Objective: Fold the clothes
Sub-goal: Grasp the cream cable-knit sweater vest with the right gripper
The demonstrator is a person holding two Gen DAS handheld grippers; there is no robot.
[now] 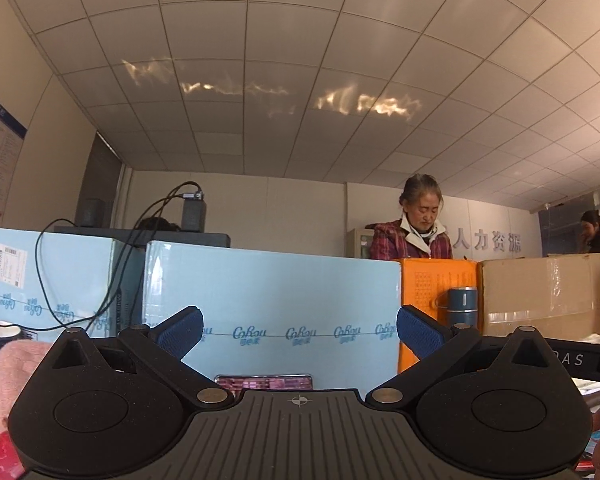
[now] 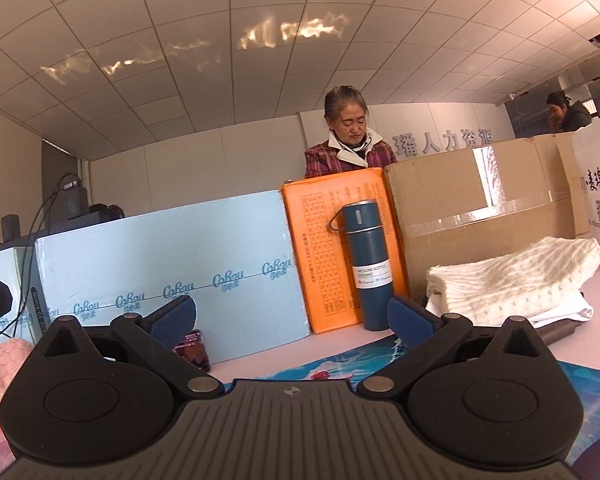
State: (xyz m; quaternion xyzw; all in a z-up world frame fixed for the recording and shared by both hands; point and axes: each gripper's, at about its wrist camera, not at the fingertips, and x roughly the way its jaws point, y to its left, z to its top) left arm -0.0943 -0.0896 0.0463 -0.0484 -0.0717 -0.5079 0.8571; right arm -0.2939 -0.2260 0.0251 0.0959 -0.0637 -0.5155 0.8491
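A folded white knit garment (image 2: 512,280) lies on a small stack at the right of the table, in front of a cardboard box. A pink knit garment (image 2: 0,376) lies at the far left; it also shows in the left wrist view (image 1: 16,372). My left gripper (image 1: 300,334) is open and empty, held level and pointing at the light blue boxes. My right gripper (image 2: 292,320) is open and empty, to the left of the white stack and apart from it.
Light blue boxes (image 2: 168,264), an orange box (image 2: 332,248) and a cardboard box (image 2: 480,208) wall the table's back. A blue vacuum bottle (image 2: 366,264) stands before the orange box. A blue patterned mat (image 2: 588,392) covers the table. Cables (image 1: 80,280) hang at left. A woman (image 2: 350,140) stands behind.
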